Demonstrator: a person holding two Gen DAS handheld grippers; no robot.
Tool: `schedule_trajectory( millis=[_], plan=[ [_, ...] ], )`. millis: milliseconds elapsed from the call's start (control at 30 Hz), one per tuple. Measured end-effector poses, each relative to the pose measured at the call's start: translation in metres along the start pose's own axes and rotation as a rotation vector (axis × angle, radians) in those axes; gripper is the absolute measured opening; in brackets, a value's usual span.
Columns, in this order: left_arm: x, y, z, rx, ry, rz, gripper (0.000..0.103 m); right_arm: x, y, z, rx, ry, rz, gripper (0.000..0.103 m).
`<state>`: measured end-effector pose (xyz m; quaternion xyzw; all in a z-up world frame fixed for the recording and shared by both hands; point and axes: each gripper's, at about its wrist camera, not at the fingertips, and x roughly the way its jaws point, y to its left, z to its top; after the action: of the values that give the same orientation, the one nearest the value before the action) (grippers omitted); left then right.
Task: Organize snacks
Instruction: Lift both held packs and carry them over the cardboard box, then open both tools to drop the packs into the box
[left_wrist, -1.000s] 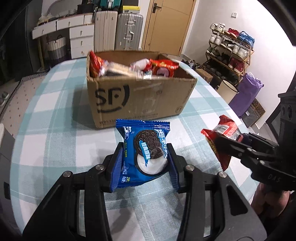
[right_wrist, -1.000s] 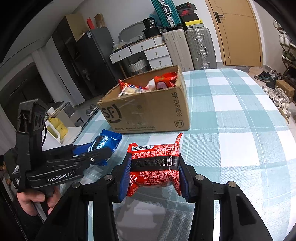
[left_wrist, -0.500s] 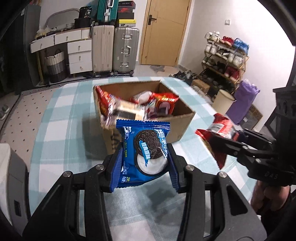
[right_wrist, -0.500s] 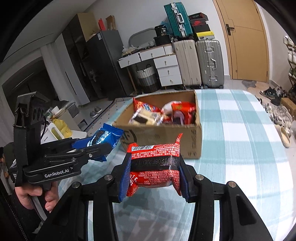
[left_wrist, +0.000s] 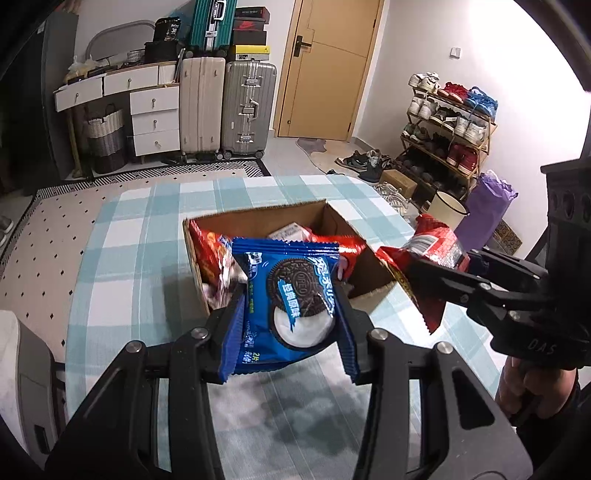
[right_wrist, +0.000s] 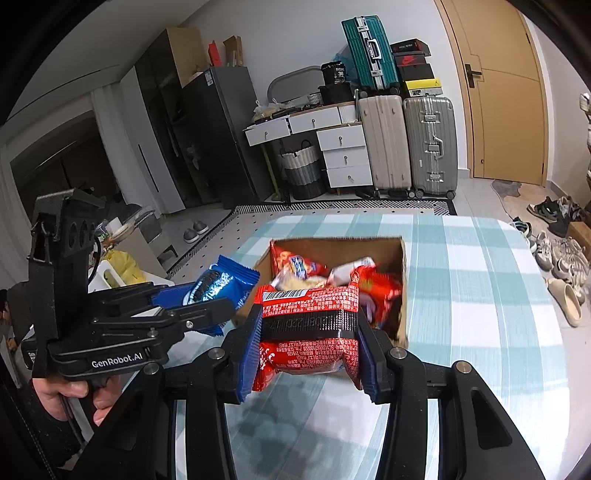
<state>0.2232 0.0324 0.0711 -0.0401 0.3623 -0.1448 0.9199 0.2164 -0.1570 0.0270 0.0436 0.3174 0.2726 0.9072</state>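
Two hand-held grippers hang above a worktop (left_wrist: 122, 229) covered in a teal-and-white checked cloth, each with a snack clamped between its blue pads. The left gripper (left_wrist: 290, 314) is clenched on a blue Oreo packet (left_wrist: 291, 306), held upright with its printed face to the camera, in the air just in front of an open cardboard box (left_wrist: 334, 218). The right gripper (right_wrist: 308, 332) grasps a red snack packet (right_wrist: 310, 328) across its middle, barcode edge uppermost, also raised over the near edge of the box (right_wrist: 402, 266). The box stands on the cloth and already holds a jumble of red and white wrapped snacks (right_wrist: 314, 271). In the right wrist view a person's hand (right_wrist: 74, 395) grips the handle of the left gripper at lower left. Behind the worktop stand two suitcases (left_wrist: 229, 107), a white chest of drawers (left_wrist: 155, 118), a yellow door (left_wrist: 332, 66) and a loaded shoe rack (left_wrist: 447, 125).
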Motion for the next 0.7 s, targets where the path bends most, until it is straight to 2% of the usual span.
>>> schedule_trajectory(
  millis=[333,700],
  plan=[
    [0.044,0.006,0.043,0.001,0.022,-0.001,0.041,0.029,-0.013,0.040,-0.003,0.009,0.009,0.045],
    [0.098,0.021,0.057,-0.010,0.075,-0.002,0.041,0.075,-0.035,0.064,0.021,0.049,0.004,0.045]
  ],
)
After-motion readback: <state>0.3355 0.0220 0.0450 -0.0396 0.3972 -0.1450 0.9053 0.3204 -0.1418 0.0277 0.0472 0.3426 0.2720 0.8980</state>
